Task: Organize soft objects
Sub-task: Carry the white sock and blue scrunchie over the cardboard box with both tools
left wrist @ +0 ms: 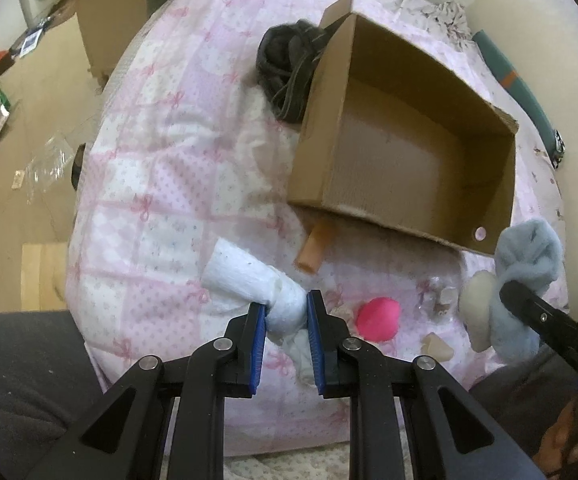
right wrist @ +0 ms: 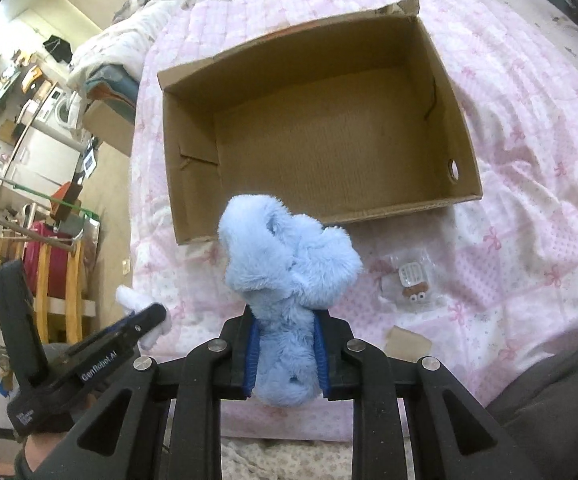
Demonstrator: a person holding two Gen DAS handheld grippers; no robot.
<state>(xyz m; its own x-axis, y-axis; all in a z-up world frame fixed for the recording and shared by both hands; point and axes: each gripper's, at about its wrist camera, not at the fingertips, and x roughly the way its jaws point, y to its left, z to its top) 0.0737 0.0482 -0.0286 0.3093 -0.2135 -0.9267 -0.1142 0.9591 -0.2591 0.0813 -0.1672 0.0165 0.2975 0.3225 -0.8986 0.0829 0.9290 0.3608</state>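
Observation:
My left gripper [left wrist: 286, 312] is shut on a white rolled cloth [left wrist: 249, 276] and holds it above the pink bedspread, in front of an open, empty cardboard box [left wrist: 401, 148]. My right gripper [right wrist: 285, 340] is shut on a fluffy light-blue soft item [right wrist: 289, 264], held in front of the box [right wrist: 321, 128]. In the left wrist view the blue item [left wrist: 529, 256] hangs at the right, with a cream piece [left wrist: 477, 304] beside it. A pink soft ball [left wrist: 377, 318] lies on the bed between the grippers. A dark grey garment [left wrist: 289, 64] lies left of the box.
A tan cylinder [left wrist: 315, 246] lies by the box's front edge. A small clear packet [right wrist: 409, 276] and a cardboard scrap [right wrist: 409, 342] lie on the bedspread [right wrist: 529, 200] to the right. The bed's left edge drops to a cluttered floor [left wrist: 29, 160].

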